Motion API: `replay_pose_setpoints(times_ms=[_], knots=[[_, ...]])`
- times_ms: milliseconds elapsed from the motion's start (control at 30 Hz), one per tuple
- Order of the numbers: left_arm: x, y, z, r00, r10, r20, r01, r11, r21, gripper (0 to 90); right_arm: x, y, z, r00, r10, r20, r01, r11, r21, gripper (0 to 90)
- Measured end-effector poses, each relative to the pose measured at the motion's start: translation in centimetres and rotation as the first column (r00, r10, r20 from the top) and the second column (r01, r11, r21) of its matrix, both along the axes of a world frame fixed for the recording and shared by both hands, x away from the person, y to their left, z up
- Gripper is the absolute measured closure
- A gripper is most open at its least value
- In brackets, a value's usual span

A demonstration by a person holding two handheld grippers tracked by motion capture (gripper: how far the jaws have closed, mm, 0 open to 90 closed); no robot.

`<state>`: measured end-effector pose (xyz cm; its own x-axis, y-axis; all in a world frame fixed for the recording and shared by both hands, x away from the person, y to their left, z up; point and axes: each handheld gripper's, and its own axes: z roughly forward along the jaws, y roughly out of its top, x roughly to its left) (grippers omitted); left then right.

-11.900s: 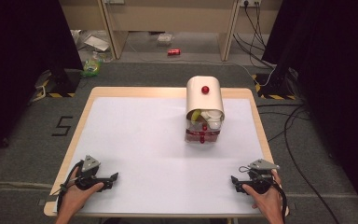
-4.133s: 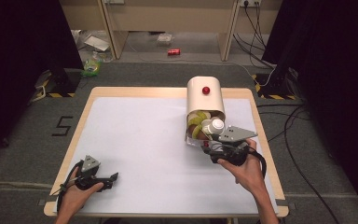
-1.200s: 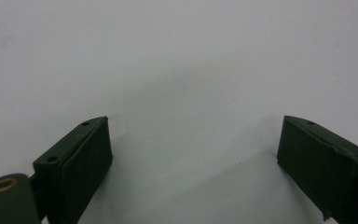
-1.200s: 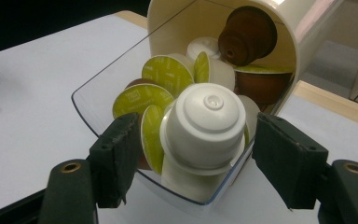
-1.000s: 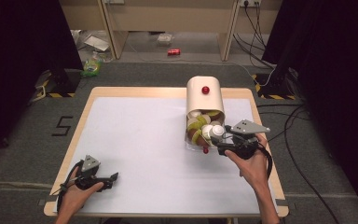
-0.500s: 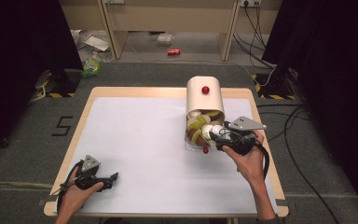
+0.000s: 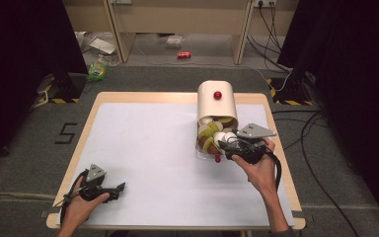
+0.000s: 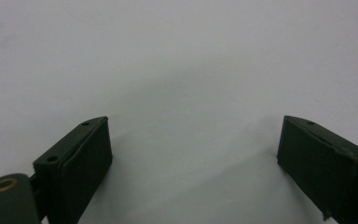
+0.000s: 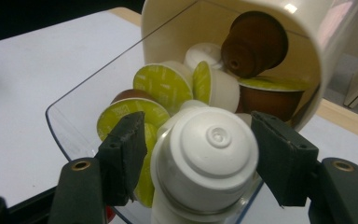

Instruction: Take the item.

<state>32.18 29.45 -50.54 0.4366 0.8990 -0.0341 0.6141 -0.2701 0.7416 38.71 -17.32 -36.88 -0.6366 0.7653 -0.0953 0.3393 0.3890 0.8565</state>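
- Two grippers show in the high view, one at each side of the white-topped desk (image 7: 148, 148).
- High view: the left gripper (image 7: 120, 187) rests near the desk's front left corner in the person's left hand (image 7: 81, 205), well apart from everything else.
- High view: the right gripper (image 7: 220, 146) is held at the mouth of a cream capsule dispenser (image 7: 216, 101) that lies on its side toward the right of the desk, a red knob (image 7: 217, 95) on top. Green-lidded, white and brown capsules crowd its open front.
- Left gripper view: the left gripper (image 8: 193, 161) has its jaws spread wide over the bare white desk surface (image 8: 177, 56), with nothing between them.
- Right gripper view: the right gripper (image 9: 198, 156) straddles a white capsule (image 9: 205, 165) that sits at the front of the dispenser's clear tray (image 9: 74, 126). Its jaws have just been closing, and the capsule lies between them; a narrow gap shows on each side, so the pads do not yet press on it.
- Right gripper view: behind the white capsule lie green-lidded capsules (image 9: 162, 86) and brown capsules (image 9: 254, 44) under the cream hood (image 9: 279, 14).
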Motion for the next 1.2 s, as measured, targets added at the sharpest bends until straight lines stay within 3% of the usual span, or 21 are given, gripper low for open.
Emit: replay_pose_setpoints(times_ms=[400, 1200], knots=[[0.0, 0.0, 0.0, 1.0000, 0.001, 0.001, -0.001, 1.0000, -0.001, 9.1, 0.1, 0.4, -0.3, 1.0000, 0.002, -0.001, -0.002, 1.000, -0.026, 41.5], [0.0, 0.0, 0.0, 1.0000, 0.000, 0.001, 0.000, 1.0000, 0.000, 9.1, -1.0, -0.7, 1.5, 0.9996, 0.006, 0.027, -0.008, 0.998, 0.059, 41.8]])
